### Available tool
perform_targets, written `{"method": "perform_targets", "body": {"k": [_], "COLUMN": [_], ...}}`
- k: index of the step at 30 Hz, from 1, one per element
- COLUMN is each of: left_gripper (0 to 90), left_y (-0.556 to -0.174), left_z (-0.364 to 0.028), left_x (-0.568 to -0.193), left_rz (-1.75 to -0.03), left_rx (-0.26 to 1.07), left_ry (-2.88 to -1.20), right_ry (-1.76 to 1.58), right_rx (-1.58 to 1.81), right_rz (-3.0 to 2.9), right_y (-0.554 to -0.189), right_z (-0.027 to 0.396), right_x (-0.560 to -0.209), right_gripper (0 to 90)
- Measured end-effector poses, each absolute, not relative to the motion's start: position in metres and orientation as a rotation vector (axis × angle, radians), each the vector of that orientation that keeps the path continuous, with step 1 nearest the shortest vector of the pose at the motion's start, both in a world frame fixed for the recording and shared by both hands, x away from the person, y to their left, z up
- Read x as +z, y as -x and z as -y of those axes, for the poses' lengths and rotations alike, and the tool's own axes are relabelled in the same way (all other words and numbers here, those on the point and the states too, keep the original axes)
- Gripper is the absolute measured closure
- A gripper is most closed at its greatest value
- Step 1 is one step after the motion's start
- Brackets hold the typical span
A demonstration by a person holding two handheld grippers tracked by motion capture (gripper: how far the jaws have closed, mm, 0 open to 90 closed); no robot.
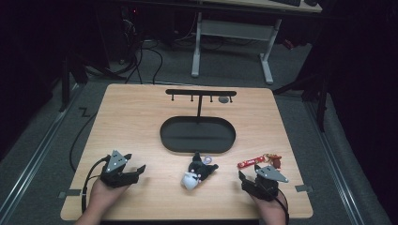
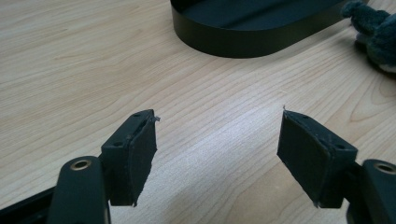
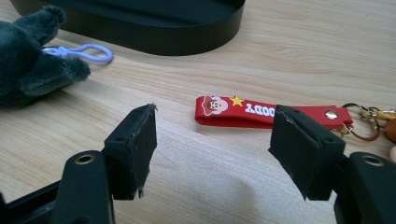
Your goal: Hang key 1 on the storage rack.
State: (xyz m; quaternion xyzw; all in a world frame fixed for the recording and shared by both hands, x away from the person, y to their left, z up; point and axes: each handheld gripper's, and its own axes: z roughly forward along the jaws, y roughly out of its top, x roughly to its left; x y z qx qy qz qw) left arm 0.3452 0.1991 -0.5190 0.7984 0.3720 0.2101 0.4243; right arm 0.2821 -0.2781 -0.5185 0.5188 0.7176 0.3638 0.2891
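The right gripper [image 3: 212,140] rests low on the wooden table [image 1: 141,117], jaws apart and empty. Just beyond them lies one red key strap [image 3: 271,112] printed "WOODY", with a cartoon face, a yellow star and a gold clasp. The left gripper [image 2: 217,154] also stands open over bare wood. Between the two lies one dark plush keychain [image 1: 199,171] with a lilac clip, near the single black oval tray [image 1: 197,146] of a hook stand.

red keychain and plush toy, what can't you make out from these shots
- Red keychain: in the right gripper view the gripper's own right jaw covers part of its strap, and the frame edge cuts off the charm past its ring.
- Same keychain, high view: too small to read its print.
- Plush toy, left gripper view: cut off by the right edge.
- Plush toy, right gripper view: cut off at the left edge.
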Motion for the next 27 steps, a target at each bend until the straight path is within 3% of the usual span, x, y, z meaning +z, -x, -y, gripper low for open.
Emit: {"method": "perform_targets", "body": {"k": [9, 15, 27], "left_gripper": [27.3, 27.0, 25.4], "left_y": [-0.345, -0.3494, -0.345], "left_z": [-0.1993, -0.197, -0.1912], "left_x": [-0.5177, -0.5201, -0.5179], "left_rz": [-0.932, -0.926, -0.833], "left_rx": [0.536, 0.507, 0.573], "left_ry": [-2.003, -2.043, -2.056], "right_ry": [-1.418, -1.42, -1.442], "right_rx": [0.956, 0.926, 0.84], "right_rz": [-1.936, -1.987, -2.069], "right_y": [-0.2835, -0.2836, -0.2921], "right_z": [0.2791, 0.2781, 0.2711], "right_x": [-0.5176, -0.5157, -0.5147], "right_gripper": [31.4, 37.0, 37.0]}}
